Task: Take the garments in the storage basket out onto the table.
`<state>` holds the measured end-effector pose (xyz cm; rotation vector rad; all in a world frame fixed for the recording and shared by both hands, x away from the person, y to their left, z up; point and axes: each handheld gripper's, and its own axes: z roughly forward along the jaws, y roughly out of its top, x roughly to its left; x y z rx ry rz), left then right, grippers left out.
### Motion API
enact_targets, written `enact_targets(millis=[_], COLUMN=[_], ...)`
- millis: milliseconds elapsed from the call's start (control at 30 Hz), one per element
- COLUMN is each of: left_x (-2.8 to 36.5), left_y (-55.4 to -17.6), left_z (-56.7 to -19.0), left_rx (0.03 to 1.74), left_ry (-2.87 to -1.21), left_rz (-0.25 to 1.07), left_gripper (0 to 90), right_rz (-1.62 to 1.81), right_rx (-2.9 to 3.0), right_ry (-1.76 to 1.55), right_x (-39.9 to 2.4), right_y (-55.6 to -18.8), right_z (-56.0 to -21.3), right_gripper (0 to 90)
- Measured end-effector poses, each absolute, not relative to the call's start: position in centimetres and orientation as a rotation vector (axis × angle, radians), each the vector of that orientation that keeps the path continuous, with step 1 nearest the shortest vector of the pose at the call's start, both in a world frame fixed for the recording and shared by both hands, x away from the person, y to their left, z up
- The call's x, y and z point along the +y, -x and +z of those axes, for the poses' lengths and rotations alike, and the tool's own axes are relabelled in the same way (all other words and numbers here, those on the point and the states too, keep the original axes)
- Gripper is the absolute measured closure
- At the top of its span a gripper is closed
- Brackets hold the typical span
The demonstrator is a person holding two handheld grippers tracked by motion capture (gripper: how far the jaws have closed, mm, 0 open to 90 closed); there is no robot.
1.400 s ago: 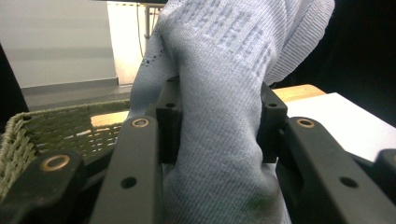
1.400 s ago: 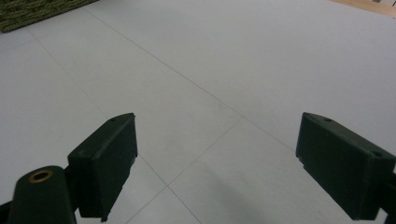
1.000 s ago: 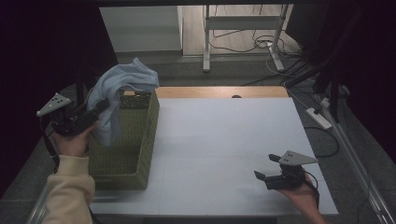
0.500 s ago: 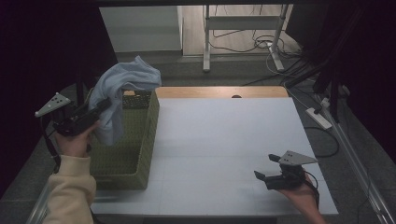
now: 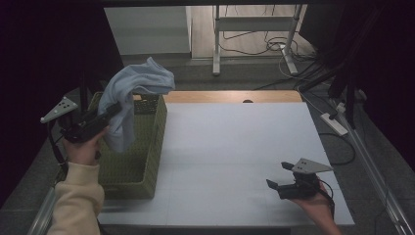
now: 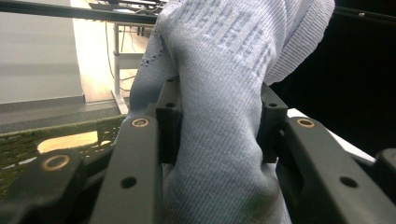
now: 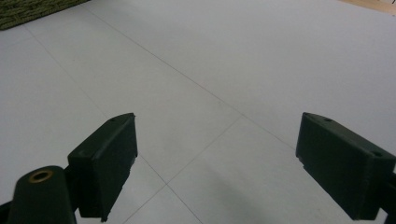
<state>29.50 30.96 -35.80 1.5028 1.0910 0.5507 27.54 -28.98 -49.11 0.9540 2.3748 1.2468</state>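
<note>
Left claw [image 6: 219,121] pinches ribbed blue cloth [image 6: 219,70] above basket [image 5: 147,147].

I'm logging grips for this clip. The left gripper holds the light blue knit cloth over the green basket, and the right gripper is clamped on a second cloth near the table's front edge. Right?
One thing is wrong. The right gripper holds nothing: the right gripper view shows its fingers wide apart over the bare white table. As stated, the left gripper holds the light blue knit cloth over the green basket.
</note>
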Motion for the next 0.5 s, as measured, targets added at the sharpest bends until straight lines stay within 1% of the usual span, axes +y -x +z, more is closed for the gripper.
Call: enact_targets(millis=[500], left_x=[29.3], left_y=[-29.7], left_z=[-35.8], left_rx=[1.044], left_ry=[-1.512], left_rz=[0.502], left_gripper=[62.2], right_rz=[1.246], right_rx=[2.375], right_ry=[-0.954], right_x=[-29.0], right_y=[-27.5], right_z=[-49.1], right_gripper=[12.6])
